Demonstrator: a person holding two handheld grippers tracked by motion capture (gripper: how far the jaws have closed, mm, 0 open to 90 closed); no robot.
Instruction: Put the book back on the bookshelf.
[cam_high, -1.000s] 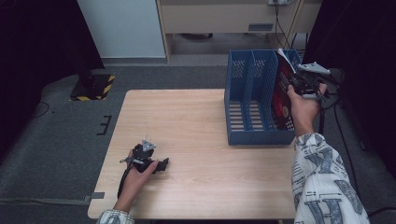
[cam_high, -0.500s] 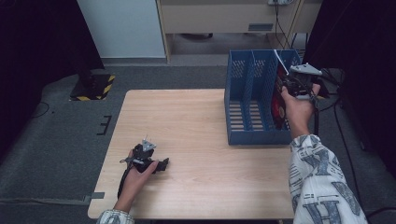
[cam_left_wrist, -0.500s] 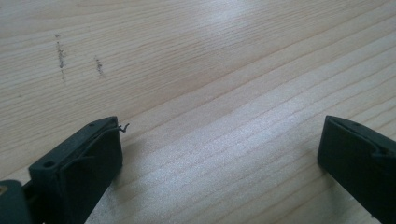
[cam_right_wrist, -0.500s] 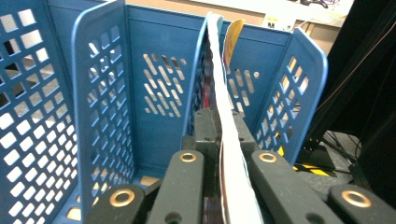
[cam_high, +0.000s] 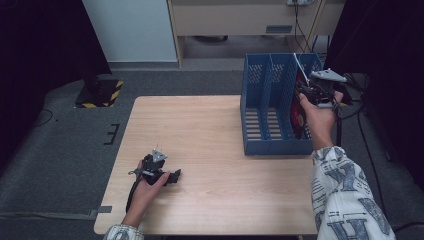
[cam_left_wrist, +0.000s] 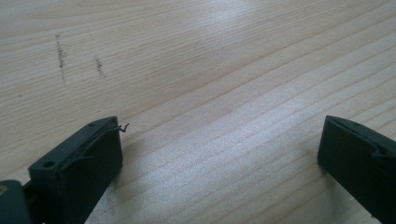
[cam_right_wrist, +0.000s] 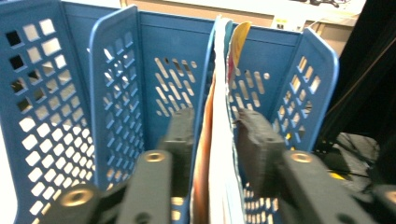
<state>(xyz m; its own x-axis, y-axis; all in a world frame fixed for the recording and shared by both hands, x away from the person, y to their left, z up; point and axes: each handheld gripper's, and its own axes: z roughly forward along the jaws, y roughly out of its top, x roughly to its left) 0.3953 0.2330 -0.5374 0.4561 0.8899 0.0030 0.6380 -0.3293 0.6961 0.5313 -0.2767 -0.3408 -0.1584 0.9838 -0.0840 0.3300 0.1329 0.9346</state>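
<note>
Now R claw (cam_right_wrist: 212, 135) astride magazine (cam_right_wrist: 219, 154)

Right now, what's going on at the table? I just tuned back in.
The person's right gripper is at the blue file rack, over its rightmost compartment, where a thin magazine stands upright. Its jaws have just been opening; the magazine is between them, but the pads look slightly apart from it, so it seems just released into the slot. The left gripper rests on the wooden table near the front left, jaws open with nothing between them.
</note>
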